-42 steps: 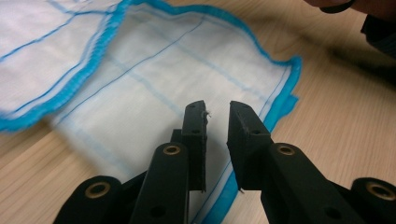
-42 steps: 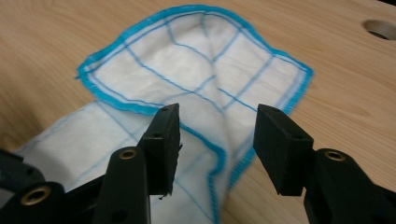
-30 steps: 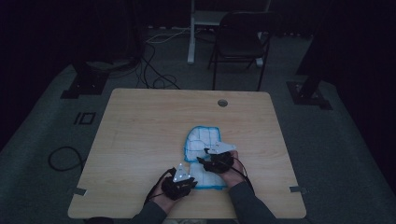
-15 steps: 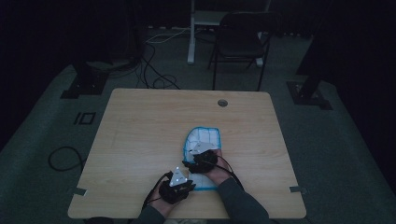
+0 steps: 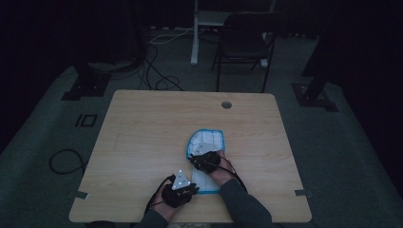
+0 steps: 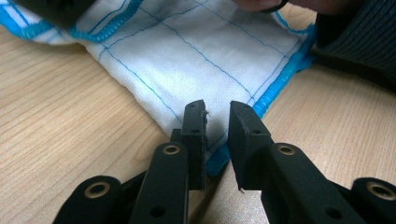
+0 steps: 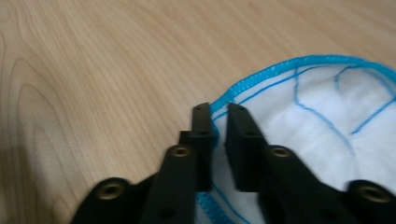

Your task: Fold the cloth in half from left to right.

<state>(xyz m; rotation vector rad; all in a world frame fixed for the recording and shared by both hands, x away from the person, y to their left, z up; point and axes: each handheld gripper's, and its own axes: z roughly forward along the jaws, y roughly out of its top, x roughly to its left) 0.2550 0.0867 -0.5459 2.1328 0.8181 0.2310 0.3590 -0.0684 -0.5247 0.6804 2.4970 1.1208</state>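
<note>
White cloth with blue stitched edging (image 5: pixel 205 147) lying flat on the tabletop (image 5: pixel 142 133), lower centre of the high view, partly folded over itself. Left gripper (image 6: pixel 217 122) clamped on the near corner, apparently anchoring it for folding. Right gripper (image 7: pixel 218 122) set over the rounded blue hem, jaws just closing, pinching that edge, probably to lift it across
</note>
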